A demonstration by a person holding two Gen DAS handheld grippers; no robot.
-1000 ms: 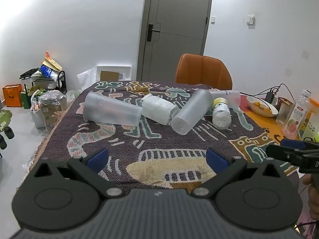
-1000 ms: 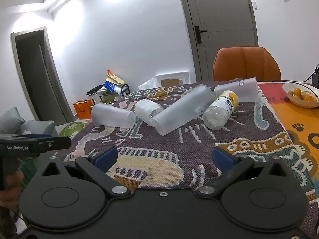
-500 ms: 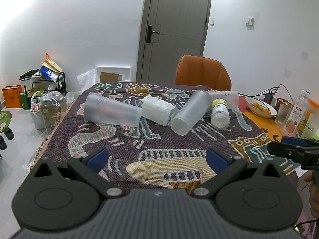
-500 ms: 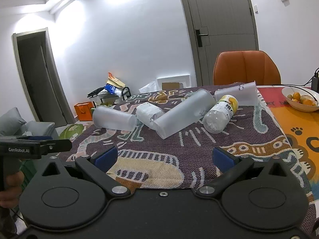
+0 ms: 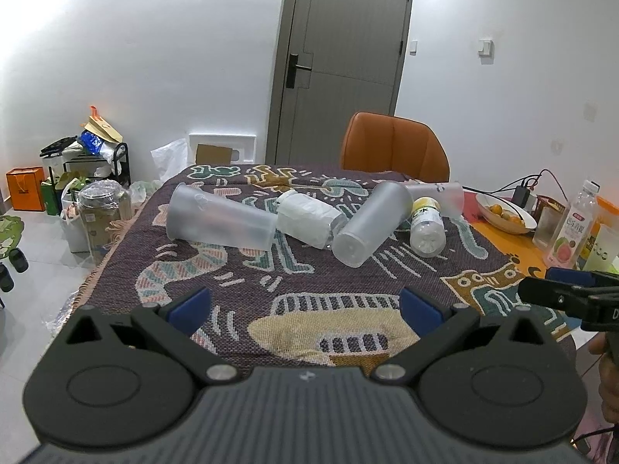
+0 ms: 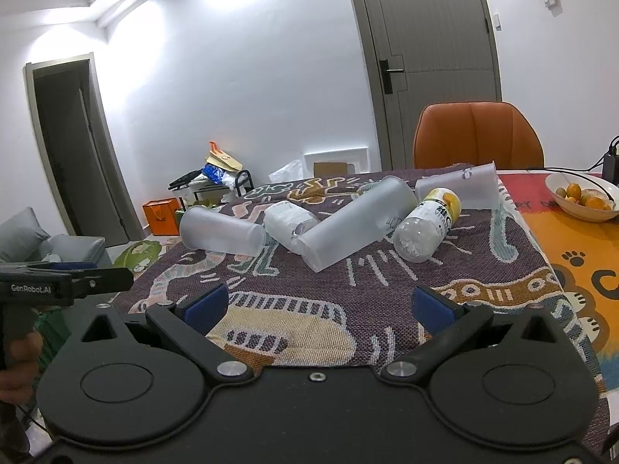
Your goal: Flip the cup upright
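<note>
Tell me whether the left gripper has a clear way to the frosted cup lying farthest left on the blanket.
Probably yes. The left gripper is open, and only bare blanket lies between it and the frosted cup. The wrapped bottle touches the cup's right end, so grip nearer its left.

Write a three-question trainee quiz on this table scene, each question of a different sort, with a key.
1. True or false: the left gripper is shut on a cup.
2. Multiple choice: the leftmost frosted cup is (A) upright, (B) lying on its side, (C) stacked inside another cup.
3. Fill in: the clear bottle with the yellow label lies on the patterned ____.

Key: 1 false, both it and the right gripper are open and hold nothing; 2 B; 3 cloth.
</note>
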